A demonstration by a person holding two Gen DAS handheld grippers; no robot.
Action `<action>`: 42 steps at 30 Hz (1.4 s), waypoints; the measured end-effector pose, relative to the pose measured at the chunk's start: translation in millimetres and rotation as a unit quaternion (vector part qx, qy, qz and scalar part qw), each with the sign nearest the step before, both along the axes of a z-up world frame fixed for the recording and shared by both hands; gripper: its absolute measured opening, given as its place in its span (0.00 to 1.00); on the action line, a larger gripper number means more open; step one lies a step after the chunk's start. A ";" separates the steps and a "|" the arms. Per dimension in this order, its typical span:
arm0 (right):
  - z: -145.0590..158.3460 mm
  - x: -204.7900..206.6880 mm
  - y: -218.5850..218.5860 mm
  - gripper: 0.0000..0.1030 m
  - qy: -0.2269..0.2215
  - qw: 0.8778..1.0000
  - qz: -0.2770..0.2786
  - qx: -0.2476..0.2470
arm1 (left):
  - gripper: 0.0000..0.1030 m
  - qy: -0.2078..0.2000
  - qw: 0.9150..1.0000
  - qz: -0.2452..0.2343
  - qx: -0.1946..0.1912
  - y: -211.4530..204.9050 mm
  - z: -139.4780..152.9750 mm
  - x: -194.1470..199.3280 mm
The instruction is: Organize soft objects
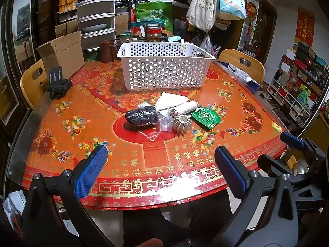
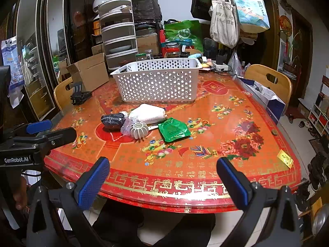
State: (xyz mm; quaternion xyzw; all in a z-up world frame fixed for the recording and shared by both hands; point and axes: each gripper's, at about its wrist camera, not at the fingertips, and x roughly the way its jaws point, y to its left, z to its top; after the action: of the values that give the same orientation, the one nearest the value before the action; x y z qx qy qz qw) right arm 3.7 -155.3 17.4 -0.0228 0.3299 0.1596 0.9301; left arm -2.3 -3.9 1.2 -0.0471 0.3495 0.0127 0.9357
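Note:
A small pile lies mid-table: a black bundle in clear wrap (image 1: pixel 141 116) (image 2: pixel 113 119), a white rolled cloth (image 1: pixel 184 107) (image 2: pixel 149 113), a clear plastic bag (image 1: pixel 164 122), a grey ribbed round piece (image 1: pixel 182 123) (image 2: pixel 139 130) and a green packet (image 1: pixel 205 117) (image 2: pixel 174 129). Behind them stands a white perforated basket (image 1: pixel 164 70) (image 2: pixel 157 80). My left gripper (image 1: pixel 160 170) is open and empty over the near table edge. My right gripper (image 2: pixel 163 182) is open and empty, also at the near edge; it shows in the left wrist view (image 1: pixel 294 142).
The table (image 1: pixel 102 148) has a red and orange patterned cover. A cardboard box (image 1: pixel 63 53), a black folded stand (image 1: pixel 58 82), jars and stacked trays (image 1: pixel 96 14) crowd the back. Wooden chairs (image 1: pixel 242 63) stand at both far sides. Bags hang above.

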 end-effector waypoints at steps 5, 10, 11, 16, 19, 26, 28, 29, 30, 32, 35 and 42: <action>-1.4 -1.4 1.6 1.00 0.000 1.000 0.000 0.000 | 1.00 0.000 1.000 0.000 0.000 -0.8 -1.5 -0.6; -0.4 -1.5 1.7 1.00 0.001 1.000 0.000 -0.001 | 1.00 0.001 1.000 0.000 -0.001 -1.2 -1.3 -1.0; -0.3 -1.6 1.7 1.00 0.001 1.000 0.000 -0.001 | 1.00 0.001 1.000 0.000 -0.001 -1.1 -1.6 -1.1; -5.7 -2.4 2.1 1.00 0.002 1.000 0.001 -0.002 | 1.00 0.001 1.000 0.000 0.000 -1.2 -2.1 -1.2; -5.8 -2.5 2.1 1.00 0.002 1.000 0.001 -0.002 | 1.00 0.002 1.000 0.000 -0.001 -1.7 -2.6 -1.2; -6.1 -2.6 2.3 1.00 0.003 1.000 0.001 -0.002 | 1.00 0.002 1.000 0.000 -0.001 -1.3 -2.2 -0.8; -6.4 -2.9 2.2 1.00 0.003 1.000 0.001 -0.002 | 1.00 0.002 1.000 0.000 -0.001 -2.2 -2.8 -0.9; -6.9 -2.8 2.1 1.00 0.003 1.000 0.001 -0.002 | 1.00 0.003 1.000 0.000 -0.001 -2.9 -3.4 -1.0; -7.3 -2.8 2.0 1.00 0.003 1.000 0.001 -0.002 | 1.00 0.003 1.000 -0.001 -0.001 -3.5 -4.2 -0.9; -7.6 -3.0 2.1 1.00 0.003 1.000 0.001 -0.002 | 1.00 0.003 1.000 -0.001 -0.001 -3.5 -4.7 0.2; -7.2 -2.5 2.2 1.00 0.004 1.000 0.001 -0.003 | 1.00 0.004 1.000 -0.001 -0.001 -3.5 -4.7 0.2; -12.6 -6.2 0.0 1.00 0.006 1.000 0.000 -0.002 | 1.00 0.003 1.000 0.001 -0.001 -3.6 -5.8 1.2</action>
State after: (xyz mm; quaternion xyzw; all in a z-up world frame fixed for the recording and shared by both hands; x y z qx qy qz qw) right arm -2.6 -155.4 4.9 -0.0236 0.3359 0.1592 0.9280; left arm -1.1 -7.5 -4.7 -0.0481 0.3526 0.0133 0.9345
